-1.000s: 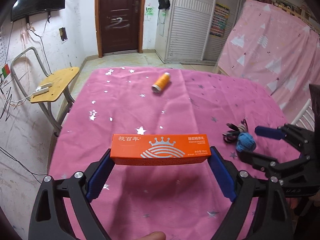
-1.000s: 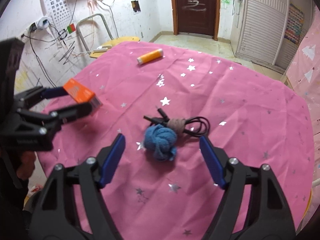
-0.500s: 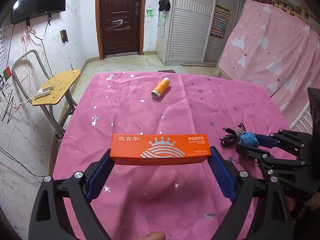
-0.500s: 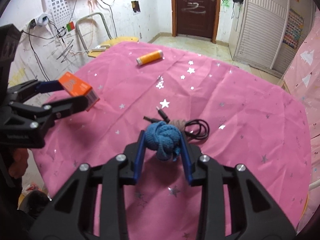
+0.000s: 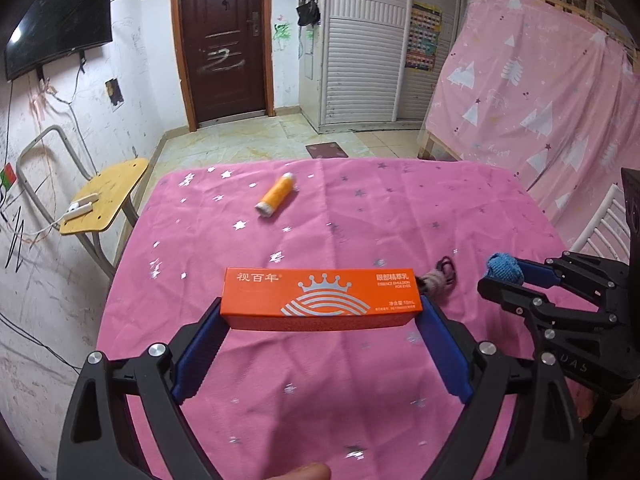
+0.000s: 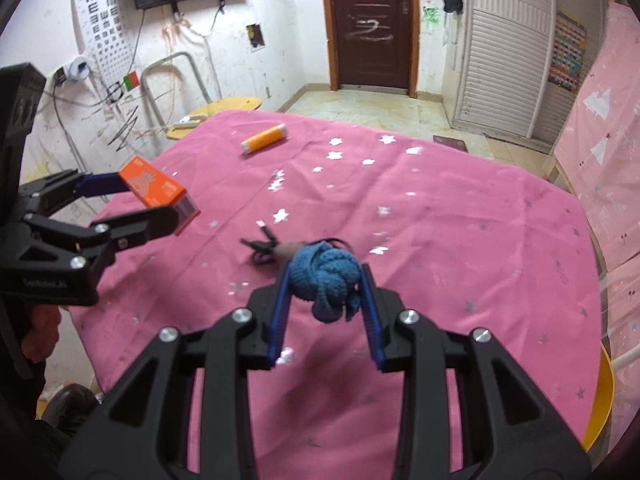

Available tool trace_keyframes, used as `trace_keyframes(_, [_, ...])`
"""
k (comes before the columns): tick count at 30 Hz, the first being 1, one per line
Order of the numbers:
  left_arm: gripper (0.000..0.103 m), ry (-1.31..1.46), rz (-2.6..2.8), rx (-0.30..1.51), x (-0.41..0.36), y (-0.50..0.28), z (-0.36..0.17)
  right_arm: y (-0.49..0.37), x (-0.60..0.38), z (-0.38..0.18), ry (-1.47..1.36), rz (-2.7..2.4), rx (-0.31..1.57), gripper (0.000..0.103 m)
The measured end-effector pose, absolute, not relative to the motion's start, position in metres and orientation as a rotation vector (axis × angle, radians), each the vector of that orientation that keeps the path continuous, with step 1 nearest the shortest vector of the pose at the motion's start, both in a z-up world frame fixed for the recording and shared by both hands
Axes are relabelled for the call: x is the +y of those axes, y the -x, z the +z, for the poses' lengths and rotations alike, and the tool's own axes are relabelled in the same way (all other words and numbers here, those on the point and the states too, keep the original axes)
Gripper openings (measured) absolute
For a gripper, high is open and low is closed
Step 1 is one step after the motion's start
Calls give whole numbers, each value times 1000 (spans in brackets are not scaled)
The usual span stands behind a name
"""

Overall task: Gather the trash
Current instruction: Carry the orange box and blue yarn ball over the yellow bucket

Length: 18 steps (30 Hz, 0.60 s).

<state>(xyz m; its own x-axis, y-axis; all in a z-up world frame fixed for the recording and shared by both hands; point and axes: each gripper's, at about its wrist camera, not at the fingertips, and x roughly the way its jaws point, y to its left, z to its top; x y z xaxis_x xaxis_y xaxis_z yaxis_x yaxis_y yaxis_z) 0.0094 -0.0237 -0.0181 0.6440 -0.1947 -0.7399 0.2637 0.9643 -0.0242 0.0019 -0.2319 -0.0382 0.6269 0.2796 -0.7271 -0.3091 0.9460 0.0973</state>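
Both grippers loaded: left gripper point(image 5: 320, 312) clamps orange box point(image 5: 322, 296) endwise, right gripper point(image 6: 324, 280) squeezes blue knotted rag point(image 6: 324, 276), both lifted off pink starred cloth point(image 6: 440, 220). Only right view shows eye chart point(image 6: 96, 12). Cable bundle point(image 6: 268, 246) half hidden behind rag; orange tube point(image 5: 276, 200) lies far side
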Motion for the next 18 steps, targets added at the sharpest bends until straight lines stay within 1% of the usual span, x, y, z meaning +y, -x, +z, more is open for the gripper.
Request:
trace_keyframes(8, [85,-127,-319,816,-74,-8,-8,6,-295,-31,-51,248,782,31])
trace_keyframes(18, [85,-197,-420,801,-159,0,0,27,-380,-28,-141,129,743,32])
